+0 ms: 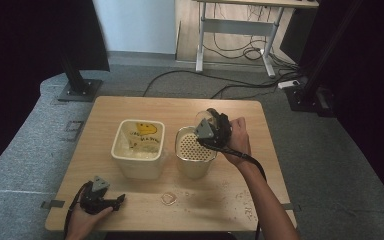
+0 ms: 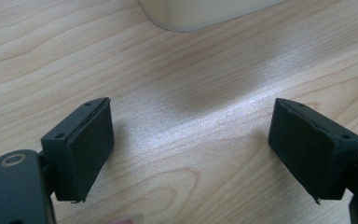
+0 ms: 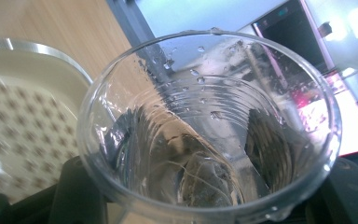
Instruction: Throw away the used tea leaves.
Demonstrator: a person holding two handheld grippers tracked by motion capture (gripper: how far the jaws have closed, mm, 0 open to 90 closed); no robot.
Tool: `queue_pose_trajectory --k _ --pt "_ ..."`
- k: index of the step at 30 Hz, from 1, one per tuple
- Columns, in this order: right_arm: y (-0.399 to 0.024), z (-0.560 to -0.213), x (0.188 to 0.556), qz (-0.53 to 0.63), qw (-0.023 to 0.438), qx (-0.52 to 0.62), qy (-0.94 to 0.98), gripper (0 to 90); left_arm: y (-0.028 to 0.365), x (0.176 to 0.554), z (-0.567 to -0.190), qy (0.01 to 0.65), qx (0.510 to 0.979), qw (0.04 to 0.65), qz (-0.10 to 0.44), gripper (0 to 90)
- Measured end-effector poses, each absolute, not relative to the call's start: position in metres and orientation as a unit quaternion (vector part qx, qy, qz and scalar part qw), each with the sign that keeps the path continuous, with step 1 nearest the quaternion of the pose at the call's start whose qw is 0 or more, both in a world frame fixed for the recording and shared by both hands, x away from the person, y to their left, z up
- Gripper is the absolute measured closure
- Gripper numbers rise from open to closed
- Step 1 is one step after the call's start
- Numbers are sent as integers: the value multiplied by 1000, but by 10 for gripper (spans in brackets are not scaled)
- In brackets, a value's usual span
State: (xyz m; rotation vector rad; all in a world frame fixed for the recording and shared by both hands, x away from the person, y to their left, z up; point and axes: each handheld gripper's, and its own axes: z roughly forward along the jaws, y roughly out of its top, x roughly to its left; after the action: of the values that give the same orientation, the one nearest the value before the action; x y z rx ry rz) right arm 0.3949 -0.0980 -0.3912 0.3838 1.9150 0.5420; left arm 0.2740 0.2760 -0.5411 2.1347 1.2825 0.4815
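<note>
Currently, one rectangular table [image 1: 130, 107] with a light wood-grain top carries two containers: one square cream plastic tub [image 1: 138, 148] with rounded corners and a yellow smiley print on its inner wall, set left of centre, and one round cream container [image 1: 195, 160] at its 3 o'clock, just beside it and capped by a perforated strainer insert [image 1: 192, 147] with a regular grid of small holes. The right gripper [image 1: 211, 129], held in the person's right hand [image 1: 240, 140], is positioned at the strainer's 1 o'clock edge. Its two black jaws are pinched on one clear plastic cup [image 3: 209, 126], which is tilted toward the strainer; in the right gripper view the cup wall is ribbed, carries scattered water droplets, and the dark jaw pads show through both sides. The left gripper [image 1: 121, 199] rests on the tabletop near the front edge, at the tub's 7 o'clock and well apart from it, held in the left hand [image 1: 82, 220]; it carries one grey three-cornered plate. In the left gripper view its two matte black, flat rectangular jaws stand spread wide with bare wood between them. One small wet ring [image 1: 168, 198] lies at the round container's 7 o'clock, and scattered droplets [image 1: 242, 200] mark the wood at its 4 o'clock.
</note>
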Motion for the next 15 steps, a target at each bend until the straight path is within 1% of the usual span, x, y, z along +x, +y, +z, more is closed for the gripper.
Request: queue_pose_trajectory --k 4,5,7,9,11,13,15 --pt "-93 -398 398 182 547 118 809 380 275 274 -540 482 804 299 182 139" --pt "-88 -405 398 150 559 86 811 380 275 274 -540 480 805 298 181 139" --pt "-86 -407 398 138 564 74 811 380 275 275 -541 480 806 296 181 139" --pt "-82 -414 396 98 578 34 809 381 275 275 -541 480 806 296 180 139" --pt "-75 -425 393 31 613 -28 789 383 275 275 -541 481 805 296 180 139" --pt "-72 -428 392 14 618 -43 785 383 275 275 -540 481 805 297 180 139" --pt "-69 -435 391 -22 635 -92 767 385 275 275 -540 480 805 297 181 139"
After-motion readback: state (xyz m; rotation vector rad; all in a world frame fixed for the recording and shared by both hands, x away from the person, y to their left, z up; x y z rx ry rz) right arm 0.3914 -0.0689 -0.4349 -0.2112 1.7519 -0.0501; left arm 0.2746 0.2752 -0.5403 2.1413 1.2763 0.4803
